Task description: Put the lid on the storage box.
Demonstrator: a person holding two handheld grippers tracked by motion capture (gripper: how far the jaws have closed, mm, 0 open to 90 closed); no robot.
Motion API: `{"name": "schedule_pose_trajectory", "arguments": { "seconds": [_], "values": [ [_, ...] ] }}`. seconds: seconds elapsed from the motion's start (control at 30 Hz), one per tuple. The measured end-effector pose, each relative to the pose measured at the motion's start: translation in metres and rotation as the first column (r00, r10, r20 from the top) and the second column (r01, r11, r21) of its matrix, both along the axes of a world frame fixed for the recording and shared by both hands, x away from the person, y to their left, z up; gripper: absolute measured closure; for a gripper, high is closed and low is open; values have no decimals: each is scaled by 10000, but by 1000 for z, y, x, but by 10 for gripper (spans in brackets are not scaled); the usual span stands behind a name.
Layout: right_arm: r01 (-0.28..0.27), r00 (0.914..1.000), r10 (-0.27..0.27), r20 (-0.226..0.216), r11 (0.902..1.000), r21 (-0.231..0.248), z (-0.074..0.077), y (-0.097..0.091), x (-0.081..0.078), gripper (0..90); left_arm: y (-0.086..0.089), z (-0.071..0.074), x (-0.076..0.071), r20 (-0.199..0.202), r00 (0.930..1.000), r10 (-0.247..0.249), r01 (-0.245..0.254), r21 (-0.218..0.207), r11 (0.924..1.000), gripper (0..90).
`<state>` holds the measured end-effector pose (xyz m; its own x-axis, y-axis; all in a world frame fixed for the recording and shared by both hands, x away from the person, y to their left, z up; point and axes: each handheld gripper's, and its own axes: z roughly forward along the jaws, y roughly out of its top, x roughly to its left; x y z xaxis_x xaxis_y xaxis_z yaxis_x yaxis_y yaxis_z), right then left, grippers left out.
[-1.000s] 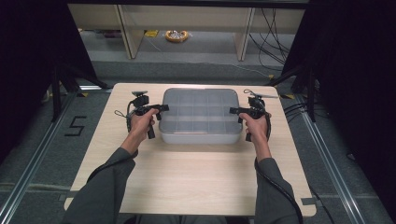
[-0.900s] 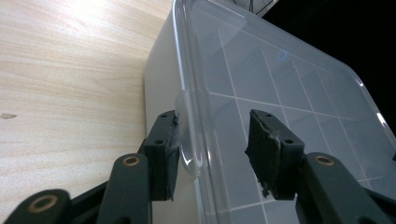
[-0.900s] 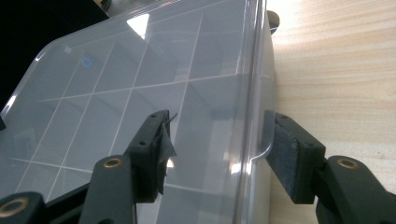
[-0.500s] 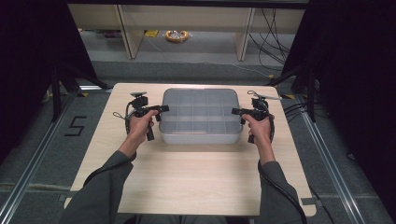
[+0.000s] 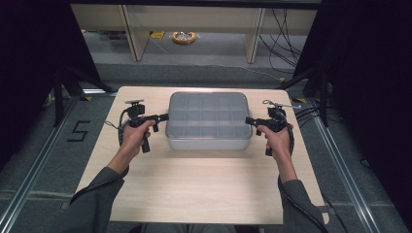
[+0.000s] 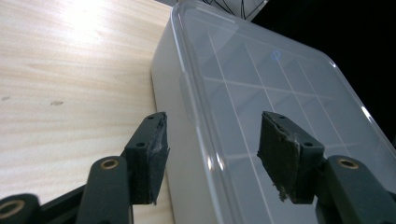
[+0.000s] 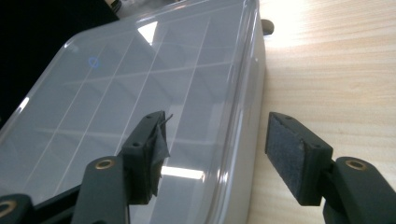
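Observation:
A translucent plastic box [image 5: 209, 121] with a clear lid and a grid of compartments sits at the back middle of the wooden table [image 5: 194, 194]. My left gripper [image 5: 164, 117] points at its left end, my right gripper [image 5: 248, 120] at its right end. In the left gripper view the box [image 6: 280, 93] has its lid rim running between the jaws of the left gripper [image 6: 212, 135], and the pads stand off it. The right gripper view shows the same at the box [image 7: 116, 93] and the right gripper [image 7: 217, 140]. Both pairs of jaws have just been opening.
Bare tabletop lies between the box and the person. Beyond the far edge the floor holds a yellow ring-shaped thing [image 5: 183, 37] and shelf legs. Cables [image 5: 311, 111] trail off the table's right side. A "5" [image 5: 77, 131] is marked on the floor at the left.
Both hands have drawn outward from the box's ends, the left one leftward and the right one rightward. The box has stayed in place.

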<state>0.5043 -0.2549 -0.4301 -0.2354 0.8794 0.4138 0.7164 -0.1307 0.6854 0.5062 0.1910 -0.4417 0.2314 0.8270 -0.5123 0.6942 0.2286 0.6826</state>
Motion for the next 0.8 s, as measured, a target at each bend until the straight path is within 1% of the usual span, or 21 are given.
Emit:
{"name": "schedule_pose_trajectory", "arguments": {
  "seconds": [0.07, 0.1, 0.13, 0.17, 0.2, 0.27, 0.3, 0.33, 0.4, 0.43, 0.47, 0.5, 0.53, 0.57, 0.6, 0.63, 0.67, 0.7, 0.73, 0.77, 0.8],
  "values": [
    [-334, 9989, 343, 323, 9990, -296, 0, -3, -7, 405, 2, -1, -7, 23, 9999, -162, 162, 31, 9999, 419],
    [-453, 9978, 480, 456, 9972, -588, 0, -4, -17, 410, 4, -2, -11, 34, 9998, -220, 219, 8, 9998, 419],
    [-453, 9978, 480, 456, 9972, -588, 0, -4, -17, 410, 4, -2, -14, 15, 9997, -245, 245, 10, 9997, 419],
    [-550, 9974, 579, 424, 9962, -679, 1, -5, -23, 411, 6, -3, -19, 15, 9994, -339, 339, -24, 9994, 419],
    [-611, 9966, 658, 494, 9941, -898, 0, -6, -29, 412, 6, -4, -22, 8, 9991, -415, 415, -20, 9991, 420],
    [-765, 9950, 828, 556, 9913, -1072, -1, -6, -40, 412, 7, -5, -30, 45, 9985, -548, 548, -58, 9985, 419],
    [-865, 9939, 934, 585, 9901, -1108, -1, -7, -44, 413, 8, -6, -34, 82, 9982, -594, 594, -28, 9982, 419],
    [-898, 9930, 987, 642, 9876, -1288, -2, -7, -49, 413, 8, -7, -38, 136, 9978, -652, 651, 36, 9979, 420],
    [-965, 9920, 1068, 669, 9851, -1424, -3, -6, -56, 418, 7, -9, -45, 239, 9973, -694, 690, 154, 9975, 420],
    [-1081, 9917, 1179, 502, 9800, -1669, -4, -5, -59, 418, 7, -9, -47, 266, 9969, -745, 738, 236, 9970, 422],
    [-1106, 9915, 1207, 495, 9791, -1705, -5, -4, -60, 420, 6, -10, -49, 292, 9970, -721, 712, 300, 9970, 422],
    [-1081, 9911, 1203, 572, 9772, -1828, -7, -3, -60, 424, 5, -11, -50, 299, 9969, -725, 717, 280, 9970, 422],
    [-1148, 9904, 1272, 532, 9746, -1923, -8, -3, -60, 429, 5, -11, -51, 279, 9966, -779, 771, 282, 9966, 423],
    [-889, 9952, 946, 263, 9821, -1662, -9, 2, -61, 436, 4, -12, -52, 290, 9960, -843, 834, 303, 9961, 423],
    [-1135, 9912, 1247, 445, 9735, -1985, -11, -1, -58, 443, 4, -13, -53, 269, 9960, -850, 841, 332, 9959, 423],
    [-1076, 9924, 1176, 373, 9727, -2054, -12, 0, -57, 449, 3, -13, -53, 257, 9960, -861, 852, 342, 9958, 423],
    [-1069, 9931, 1139, 275, 9768, -1855, -14, 2, -56, 450, 3, -14, -54, 266, 9959, -862, 853, 336, 9958, 424],
    [-1043, 9927, 1138, 410, 9770, -1861, -16, 2, -54, 469, 3, -14, -54, 263, 9959, -861, 852, 337, 9958, 424],
    [-1006, 9931, 1102, 399, 9761, -1927, -17, 3, -52, 466, 3, -14, -54, 253, 9958, -879, 870, 342, 9956, 425],
    [-1034, 9936, 1098, 250, 9773, -1851, -17, 5, -52, 466, 3, -14, -55, 224, 9960, -865, 858, 321, 9958, 425],
    [-1089, 9927, 1163, 320, 9783, -1761, -19, 7, -51, 474, 3, -15, -55, 224, 9961, -850, 844, 287, 9960, 425]
  ]
}}
